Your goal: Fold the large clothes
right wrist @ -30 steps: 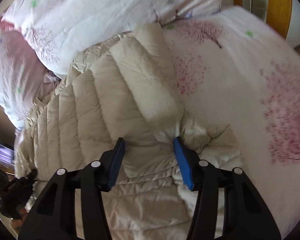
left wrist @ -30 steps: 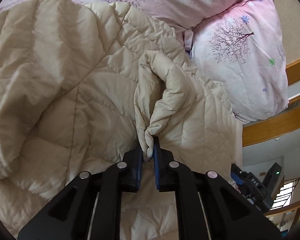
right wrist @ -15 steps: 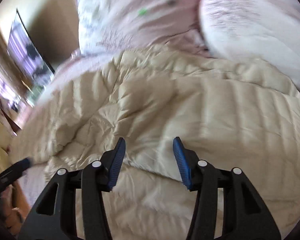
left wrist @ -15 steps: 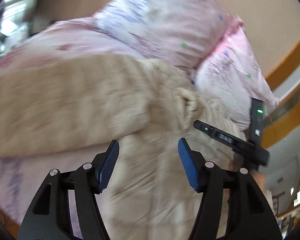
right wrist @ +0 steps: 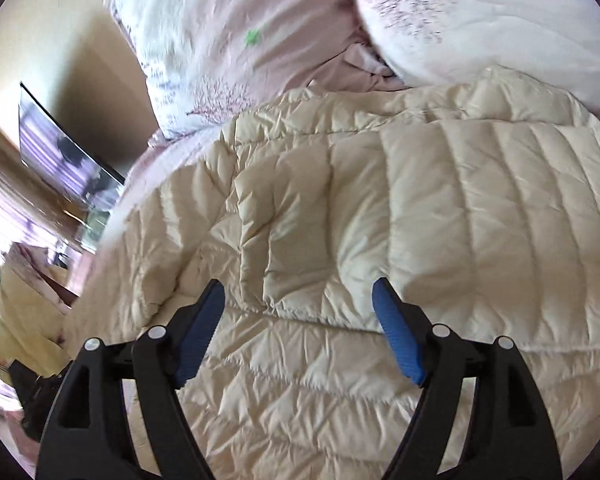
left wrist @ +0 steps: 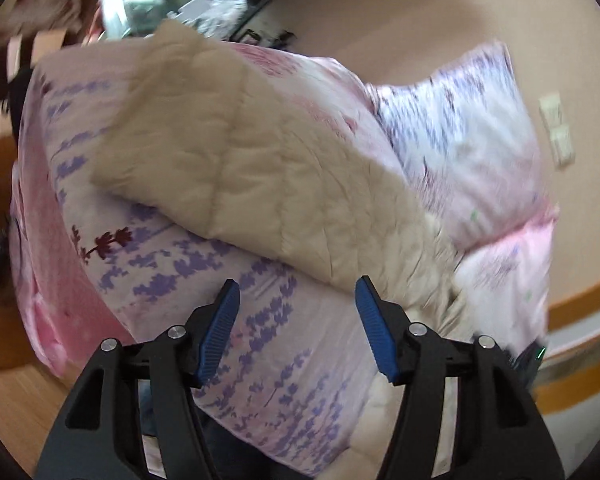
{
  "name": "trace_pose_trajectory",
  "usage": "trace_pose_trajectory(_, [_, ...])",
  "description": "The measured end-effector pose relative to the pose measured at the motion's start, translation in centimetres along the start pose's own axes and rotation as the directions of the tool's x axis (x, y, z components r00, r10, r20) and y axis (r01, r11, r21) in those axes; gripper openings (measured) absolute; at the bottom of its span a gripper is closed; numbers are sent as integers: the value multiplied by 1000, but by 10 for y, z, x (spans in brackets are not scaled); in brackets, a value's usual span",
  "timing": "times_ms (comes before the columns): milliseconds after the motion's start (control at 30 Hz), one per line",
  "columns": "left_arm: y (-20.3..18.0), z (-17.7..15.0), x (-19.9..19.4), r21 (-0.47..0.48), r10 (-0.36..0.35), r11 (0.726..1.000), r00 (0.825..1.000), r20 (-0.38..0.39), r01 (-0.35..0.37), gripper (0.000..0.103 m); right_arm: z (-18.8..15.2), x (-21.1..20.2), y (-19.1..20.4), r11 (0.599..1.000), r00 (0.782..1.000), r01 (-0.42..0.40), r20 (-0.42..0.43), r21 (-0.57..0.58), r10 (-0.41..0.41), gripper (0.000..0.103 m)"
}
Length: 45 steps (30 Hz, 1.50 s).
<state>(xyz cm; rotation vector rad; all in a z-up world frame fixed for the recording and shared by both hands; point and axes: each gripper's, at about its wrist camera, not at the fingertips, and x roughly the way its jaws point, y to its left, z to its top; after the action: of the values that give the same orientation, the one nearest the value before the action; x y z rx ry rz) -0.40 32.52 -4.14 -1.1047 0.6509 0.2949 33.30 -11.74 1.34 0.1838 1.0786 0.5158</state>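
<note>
While the cream quilted coat [right wrist: 380,208] lies partly folded across the bed [left wrist: 260,340], left gripper [left wrist: 296,320] hangs open and empty; right gripper [right wrist: 300,324], empty, spreads wider; final folds seemingly remain.

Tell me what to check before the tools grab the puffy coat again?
1. Left tool holds nothing: ok, open over the flowery bedsheet.
2. Right tool holds nothing: ok, its jaws are opening above the coat.
3. Puffy coat lies on the bed: ok.
4. Folded part lies flat: ok; it looks smooth.
5. Pillows off the coat: cannot tell at the top edge.
6. Whole coat in view: not ok, its edges are cut off.
</note>
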Motion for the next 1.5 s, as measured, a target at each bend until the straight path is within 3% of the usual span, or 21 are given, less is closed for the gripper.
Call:
trace_pose_trajectory(200, [21, 26, -5, -149, 25, 989, 996, 87, -12, 59, -3, -8, -2, 999, 1000, -29, -7, 15, 29, 77])
trace_pose_trajectory(433, [47, 51, -6, -319, 46, 948, 989, 138, 0, 38, -14, -25, -2, 997, 998, -71, 3, 18, 70, 77])
trace_pose_trajectory(700, [54, 74, -3, -333, 58, 943, 984, 170, 2, 35, -22, -44, -3, 997, 996, -78, 33, -17, 78, 77])
trace_pose_trajectory(833, [56, 80, 1, -304, 111, 951, 978, 176, -53, 4, -24, -48, -11, 998, 997, -68, 35, -11, 68, 77])
trace_pose_trajectory(900, [56, 83, 1, -296, 114, 954, 977, 181, -56, 2, -26, -53, -14, 998, 997, -58, 48, -10, 58, 77])
trace_pose_trajectory(1067, [20, 95, -12, -180, 102, 982, 962, 255, -57, 1, -27, -68, -23, 999, 996, -41, 83, -14, 43, 77])
trace_pose_trajectory(1267, [-70, 118, -29, 35, -12, 999, 952, 305, 1, 1, -28, -83, -36, 1000, 993, -27, 115, 0, 27, 77])
trace_pose_trajectory(1400, [-146, 107, -26, 222, -101, 974, 952, 290, 36, 1, -29, -90, -47, 1000, 991, -17, 132, 20, 14, 77])
trace_pose_trajectory(1500, [-206, 76, -7, 371, -190, 923, 959, 209, 102, 1, -30, -92, -55, 999, 990, -11, 141, 35, 6, 77])
